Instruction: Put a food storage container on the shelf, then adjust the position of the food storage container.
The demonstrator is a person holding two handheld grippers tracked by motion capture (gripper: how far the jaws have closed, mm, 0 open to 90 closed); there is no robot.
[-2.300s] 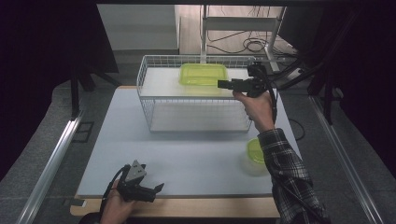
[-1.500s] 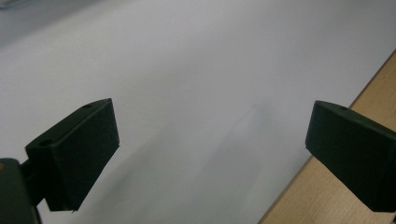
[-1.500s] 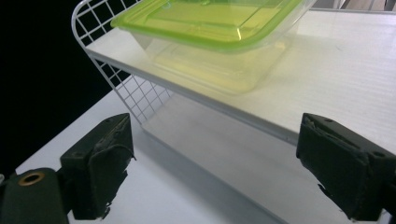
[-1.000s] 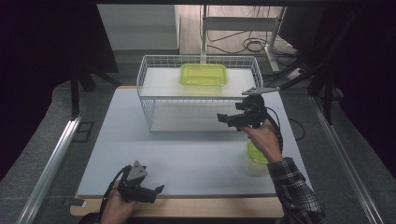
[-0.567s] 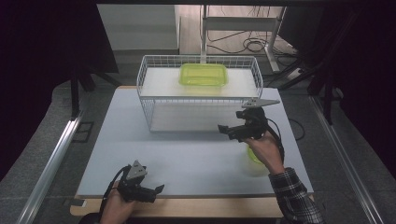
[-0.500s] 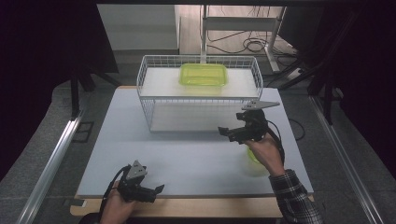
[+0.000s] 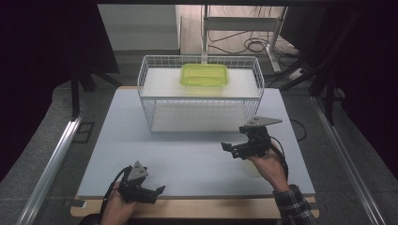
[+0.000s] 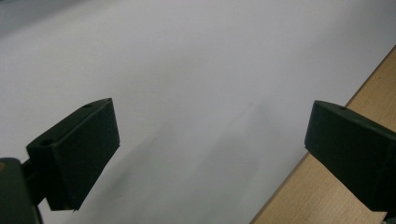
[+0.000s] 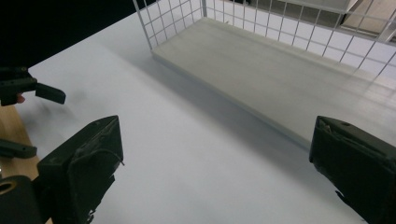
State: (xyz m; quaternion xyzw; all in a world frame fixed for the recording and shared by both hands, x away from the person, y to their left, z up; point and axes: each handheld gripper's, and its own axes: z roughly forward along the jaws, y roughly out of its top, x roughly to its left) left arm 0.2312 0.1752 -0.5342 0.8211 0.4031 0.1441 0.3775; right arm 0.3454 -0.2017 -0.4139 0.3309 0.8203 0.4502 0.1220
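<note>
A yellow-green plastic container (image 7: 204, 75) lies on the upper shelf of a white wire rack (image 7: 146, 107) at the back of the white table top (image 7: 117, 140). My right gripper (image 7: 231, 150) hovers open in front of the rack's right end, pointing left, with nothing between its jaws. In the right gripper view, the right gripper (image 9: 210, 177) looks past its wide-apart jaws at the rack's lower shelf (image 9: 261, 70). My left gripper (image 7: 158, 194) rests open at the table's front edge and holds nothing. The left gripper (image 8: 210, 154) faces bare table.
A wooden strip (image 7: 202, 208) runs along the front of the table, seen also as the wooden strip (image 8: 336, 186) in the left gripper view. The left gripper (image 9: 32, 91) shows far off in the right gripper view. Metal rails flank the table, and cables lie on the floor behind.
My right gripper has come back from the rack's top shelf, down and toward the front right of the table. The hand now covers a green item there. The left gripper stayed put.
</note>
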